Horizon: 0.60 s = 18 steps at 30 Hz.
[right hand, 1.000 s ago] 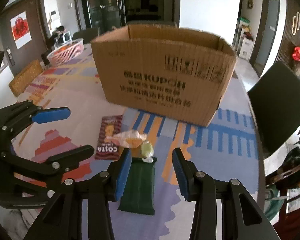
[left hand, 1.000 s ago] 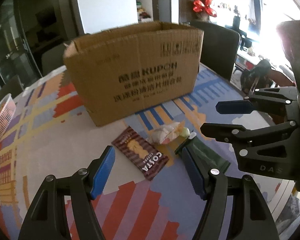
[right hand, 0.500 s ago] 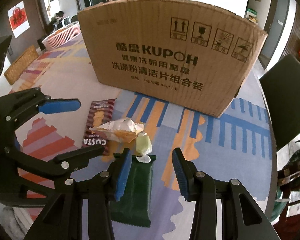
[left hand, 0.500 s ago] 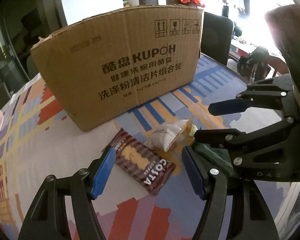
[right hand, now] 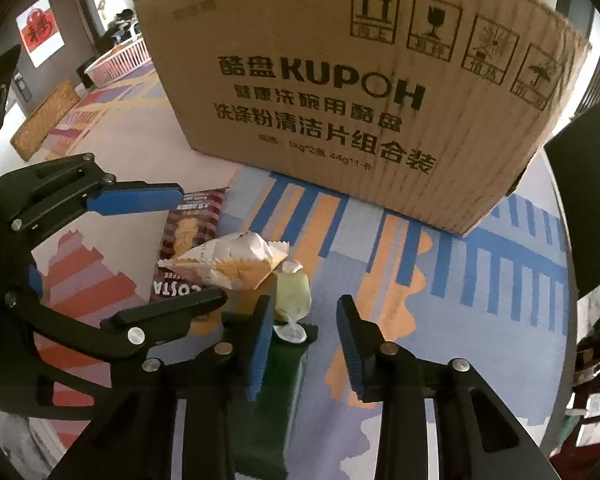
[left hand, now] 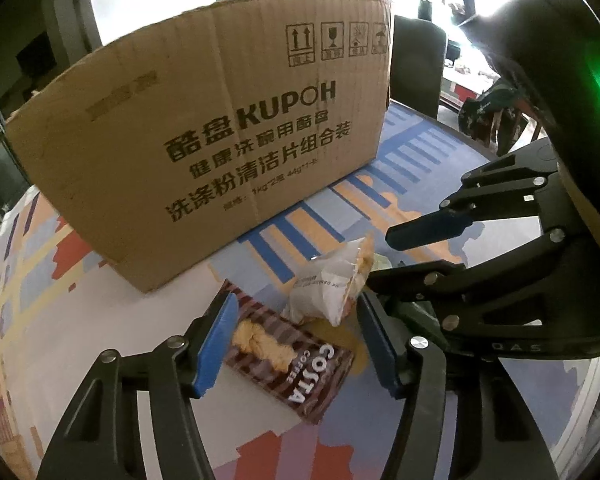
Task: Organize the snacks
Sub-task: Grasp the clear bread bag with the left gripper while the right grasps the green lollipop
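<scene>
Hovering left tool (left hand: 296, 340) spread over Costa packet (left hand: 288, 350), right tool (right hand: 304, 344) parted, holding nothing

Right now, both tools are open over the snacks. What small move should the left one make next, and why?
Probably lower the left tool and close on the Costa packet: the packet lies flat between its open fingers, not yet gripped, in front of the cardboard box.

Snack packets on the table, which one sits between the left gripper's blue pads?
The brown striped Costa Coffee biscuit packet, lying flat between the open left gripper. The white crinkled packet lies beyond it; the dark green packet is under the right gripper.
</scene>
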Tool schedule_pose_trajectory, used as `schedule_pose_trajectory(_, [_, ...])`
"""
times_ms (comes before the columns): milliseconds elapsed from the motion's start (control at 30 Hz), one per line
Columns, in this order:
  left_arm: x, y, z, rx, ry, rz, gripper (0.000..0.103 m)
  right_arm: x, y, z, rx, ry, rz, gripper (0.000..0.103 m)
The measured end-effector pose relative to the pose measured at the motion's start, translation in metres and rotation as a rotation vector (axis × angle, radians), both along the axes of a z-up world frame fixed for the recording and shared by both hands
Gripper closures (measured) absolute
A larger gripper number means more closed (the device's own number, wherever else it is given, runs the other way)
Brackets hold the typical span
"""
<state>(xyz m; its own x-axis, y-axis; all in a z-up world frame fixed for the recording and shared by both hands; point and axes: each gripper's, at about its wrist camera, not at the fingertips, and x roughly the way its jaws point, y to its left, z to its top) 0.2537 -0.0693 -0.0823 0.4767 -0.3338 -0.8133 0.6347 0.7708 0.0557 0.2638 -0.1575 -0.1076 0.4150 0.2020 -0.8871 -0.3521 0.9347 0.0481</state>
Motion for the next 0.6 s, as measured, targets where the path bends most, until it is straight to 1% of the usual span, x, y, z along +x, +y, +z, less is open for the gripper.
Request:
schedule_pose_trajectory(133, [0.011,-0.003,-0.005,-0.015,0.034,0.001,0.043,0.007,-0.001,-0.005,0.003,0.014,-0.011,0.072])
schedule_pose_trajectory(200, [0.014,-0.003,-0.006,-0.021,0.044,0.007,0.044,0.010,-0.002,-0.006,0.006,0.013,-0.017,0.075])
schedule_pose_trajectory(300, [0.015,-0.003,-0.007,-0.031,0.053,0.013,0.052,0.013,-0.004,-0.007,0.010,0.006,-0.029,0.079])
schedule_pose_trajectory(367, [0.015,-0.006,-0.008,-0.036,0.065,0.011,0.063,0.013,-0.008,-0.006,0.020,0.003,-0.040,0.080])
schedule_pose_trajectory(400, [0.015,-0.007,-0.008,-0.036,0.066,0.009,0.066,0.013,-0.008,-0.007,0.022,0.001,-0.042,0.082])
schedule_pose_trajectory(433, [0.014,-0.008,-0.008,-0.036,0.067,0.008,0.070,0.013,-0.008,-0.007,0.021,-0.005,-0.043,0.082])
schedule_pose_trajectory(500, [0.013,-0.008,-0.008,-0.029,0.058,0.019,0.071,0.011,-0.008,-0.007,0.021,-0.012,-0.046,0.083])
schedule_pose_trajectory(600, [0.011,-0.006,-0.006,-0.041,0.073,0.053,0.073,0.008,-0.007,-0.007,0.030,-0.020,-0.056,0.083])
